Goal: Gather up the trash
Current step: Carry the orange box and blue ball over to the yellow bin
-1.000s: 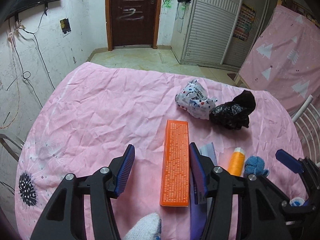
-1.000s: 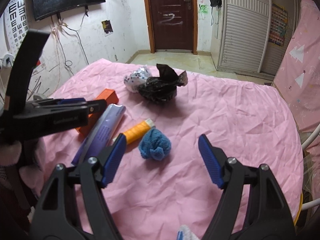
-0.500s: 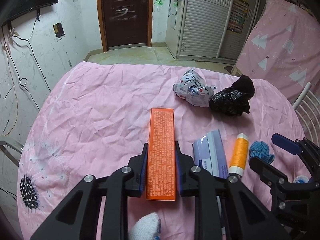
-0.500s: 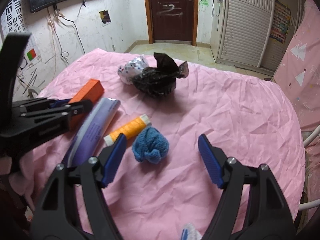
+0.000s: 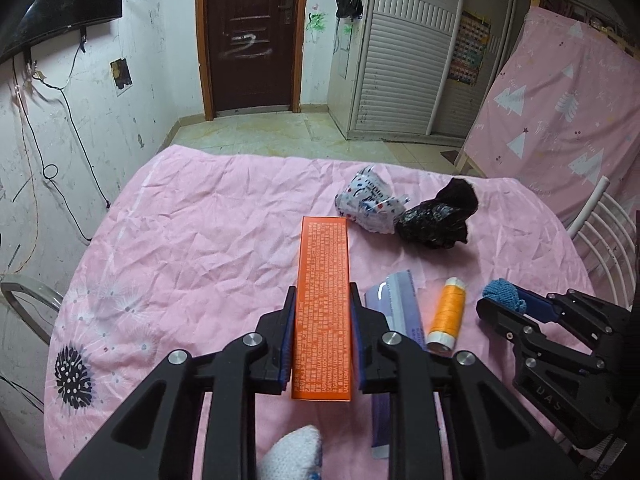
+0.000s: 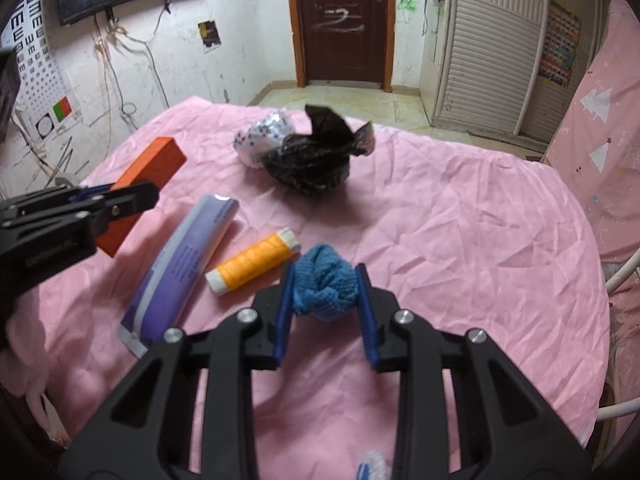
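In the left wrist view, the left gripper (image 5: 322, 336) is closed on the long orange box (image 5: 323, 300); its blue pads press both long sides, and the box points away toward the far side of the table. The pink tablecloth (image 5: 192, 248) is bare on the left, as far as the round edge. To the right lie the purple tube (image 5: 396, 312) and the orange thread spool (image 5: 446, 318), close beside each other. Farther back, the crumpled white wrapper (image 5: 368, 204) touches the black plastic bag (image 5: 438, 216). At the right edge, a white chair (image 5: 600, 236) stands near the table.

In the right wrist view, the right gripper (image 6: 325, 294) is closed on the blue knitted ball (image 6: 324, 286), both pads touching it. The spool (image 6: 252, 262) lies just to its left, then the tube (image 6: 182, 268). The box (image 6: 146, 172) is tilted, with its far end raised, in the left gripper (image 6: 116, 200). The black bag (image 6: 310, 158) is crumpled; its contents cannot be seen. The cloth (image 6: 460, 240) to the right is free up to the table's edge.
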### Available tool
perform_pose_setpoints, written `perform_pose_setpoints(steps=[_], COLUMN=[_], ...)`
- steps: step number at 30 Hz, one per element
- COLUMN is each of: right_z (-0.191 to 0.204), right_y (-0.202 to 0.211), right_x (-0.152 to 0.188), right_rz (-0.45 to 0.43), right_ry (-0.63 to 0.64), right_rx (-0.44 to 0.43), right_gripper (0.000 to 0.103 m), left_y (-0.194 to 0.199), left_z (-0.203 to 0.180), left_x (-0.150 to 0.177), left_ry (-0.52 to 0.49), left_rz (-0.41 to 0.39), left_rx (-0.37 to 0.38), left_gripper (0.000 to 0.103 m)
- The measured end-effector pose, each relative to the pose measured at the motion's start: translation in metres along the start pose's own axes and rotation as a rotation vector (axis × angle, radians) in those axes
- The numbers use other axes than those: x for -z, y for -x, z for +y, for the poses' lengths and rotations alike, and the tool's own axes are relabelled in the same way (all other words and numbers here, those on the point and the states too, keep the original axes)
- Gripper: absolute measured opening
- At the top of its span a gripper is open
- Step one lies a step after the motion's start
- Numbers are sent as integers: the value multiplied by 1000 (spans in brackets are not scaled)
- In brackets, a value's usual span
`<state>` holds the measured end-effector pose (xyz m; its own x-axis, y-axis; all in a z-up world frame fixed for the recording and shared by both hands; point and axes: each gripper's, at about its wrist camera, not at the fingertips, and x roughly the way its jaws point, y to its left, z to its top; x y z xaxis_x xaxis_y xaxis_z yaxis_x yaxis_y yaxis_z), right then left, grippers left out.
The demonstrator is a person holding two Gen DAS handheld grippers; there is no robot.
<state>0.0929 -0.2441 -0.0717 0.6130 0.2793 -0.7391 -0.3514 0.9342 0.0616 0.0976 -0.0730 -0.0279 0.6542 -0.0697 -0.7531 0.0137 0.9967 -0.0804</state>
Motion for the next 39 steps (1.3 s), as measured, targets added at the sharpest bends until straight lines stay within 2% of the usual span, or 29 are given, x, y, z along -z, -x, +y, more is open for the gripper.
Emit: perform_pose_setpoints(steps=[12,21,31,39], right_z=[-27,-71,-132,-171], right_y=[58,105,141,161], right_x=[4,19,46,73], right_rz=[-181,-316,-371,-394], right_ry=[-84,-172,-276,-347], right_rx=[57,141,216,281], right_gripper=[27,28,28,28], left_y=[42,68,80,85], left_z=[-26,-68,-139,-199], left_x=[-8,-11,-7,-1], left_ry=[-8,-68,-179,-266], left_rz=[-95,-163,-192,-205], left_rx=[28,87,173,269], left_gripper=[13,13,13,13])
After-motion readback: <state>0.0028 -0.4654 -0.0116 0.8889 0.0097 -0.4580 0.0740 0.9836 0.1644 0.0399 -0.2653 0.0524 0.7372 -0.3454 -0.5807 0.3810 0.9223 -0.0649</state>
